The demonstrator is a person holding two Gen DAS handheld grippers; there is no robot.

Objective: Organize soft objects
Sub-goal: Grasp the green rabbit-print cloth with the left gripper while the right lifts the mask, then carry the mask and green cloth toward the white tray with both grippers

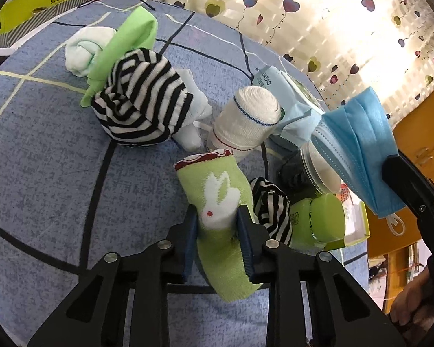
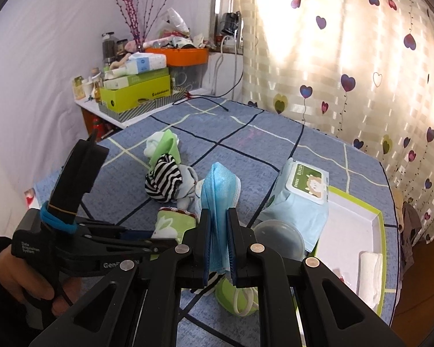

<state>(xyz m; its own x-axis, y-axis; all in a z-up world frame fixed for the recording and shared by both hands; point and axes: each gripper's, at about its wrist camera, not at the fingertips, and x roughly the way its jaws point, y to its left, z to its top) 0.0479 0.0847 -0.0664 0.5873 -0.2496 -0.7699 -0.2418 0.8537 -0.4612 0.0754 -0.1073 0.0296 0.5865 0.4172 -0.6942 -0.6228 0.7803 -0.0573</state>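
My left gripper [image 1: 218, 217] is shut on a green sock with a white rabbit [image 1: 217, 202], held above the blue checked bedspread [image 1: 43, 159]. My right gripper [image 2: 218, 219] is shut on a folded blue face mask [image 2: 218, 190]; the mask also shows in the left wrist view [image 1: 361, 144]. A black-and-white striped sock bundle [image 1: 139, 101], a plain green sock [image 1: 124, 49], a pale rolled sock [image 1: 84, 49] and a white rolled sock [image 1: 248, 115] lie ahead. The left gripper and rabbit sock [image 2: 170, 222] show in the right wrist view.
A wet-wipes pack [image 2: 301, 193] and a clear round lid [image 2: 277, 237] lie right of the mask. A green-edged white box [image 2: 353, 225] holds a white roll [image 2: 370, 271]. Green jar [image 1: 321, 219] beside a second striped sock [image 1: 272, 208]. Cluttered side table [image 2: 136, 92] at back; curtain on the right.
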